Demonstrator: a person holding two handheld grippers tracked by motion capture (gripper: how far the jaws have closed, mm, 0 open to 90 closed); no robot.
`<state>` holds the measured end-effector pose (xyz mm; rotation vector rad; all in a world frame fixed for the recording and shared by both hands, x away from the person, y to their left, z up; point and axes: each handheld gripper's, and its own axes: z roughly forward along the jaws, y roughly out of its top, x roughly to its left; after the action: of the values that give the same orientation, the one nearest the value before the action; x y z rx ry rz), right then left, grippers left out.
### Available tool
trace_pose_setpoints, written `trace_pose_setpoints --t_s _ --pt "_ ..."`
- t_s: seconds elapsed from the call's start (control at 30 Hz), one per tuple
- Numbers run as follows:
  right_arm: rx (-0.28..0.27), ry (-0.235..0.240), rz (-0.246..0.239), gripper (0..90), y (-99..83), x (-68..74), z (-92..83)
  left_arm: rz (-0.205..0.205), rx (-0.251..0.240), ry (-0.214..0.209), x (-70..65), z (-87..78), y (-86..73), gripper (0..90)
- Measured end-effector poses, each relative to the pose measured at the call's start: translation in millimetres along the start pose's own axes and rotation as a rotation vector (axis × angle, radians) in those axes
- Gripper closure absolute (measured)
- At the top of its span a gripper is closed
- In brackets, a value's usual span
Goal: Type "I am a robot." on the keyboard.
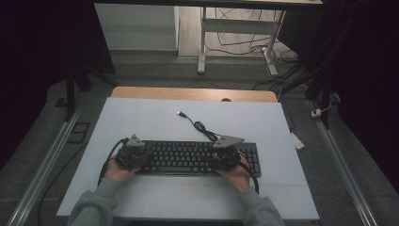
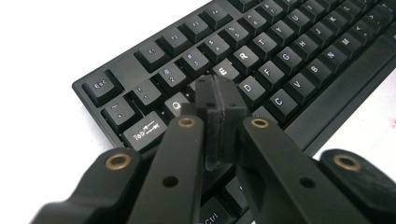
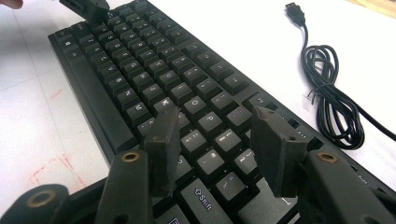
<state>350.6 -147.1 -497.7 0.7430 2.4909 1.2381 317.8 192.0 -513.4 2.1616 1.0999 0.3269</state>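
Black keyboard (image 1: 197,157) lies flat on the white table (image 1: 155,120), nearer its near edge, long side parallel to that edge. Left gripper (image 2: 218,100) over the keyboard's left end, jaws pressed together with nothing between them, tips above the W key. Right gripper (image 3: 219,140) over the right end, jaws spread above the keys. Coiled USB cable (image 3: 329,100) lies behind the keyboard, toward the table's far edge.

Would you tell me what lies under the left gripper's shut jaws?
The left gripper hovers over the keyboard, between Q, E and D. The key directly beneath is covered by the jaws, so I can't tell whether they touch it.
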Motion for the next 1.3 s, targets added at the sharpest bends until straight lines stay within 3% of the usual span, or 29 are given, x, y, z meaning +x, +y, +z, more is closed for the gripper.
trace_pose_setpoints --t_s 0.97,1.13,1.3 --pt "-0.001 -0.001 -0.002 52.6 -0.1 0.3 0.4 0.003 0.034 0.014 -1.7 8.3 -2.3 88.9" --pt "-0.005 0.000 -0.001 52.6 0.0 0.5 0.2 0.005 -0.028 -0.003 -2.6 -0.5 0.2 88.3" --pt "-0.004 -0.002 0.001 52.5 -0.3 -0.8 -0.3 -0.004 -0.121 -0.034 -4.8 -12.5 4.9 71.7"
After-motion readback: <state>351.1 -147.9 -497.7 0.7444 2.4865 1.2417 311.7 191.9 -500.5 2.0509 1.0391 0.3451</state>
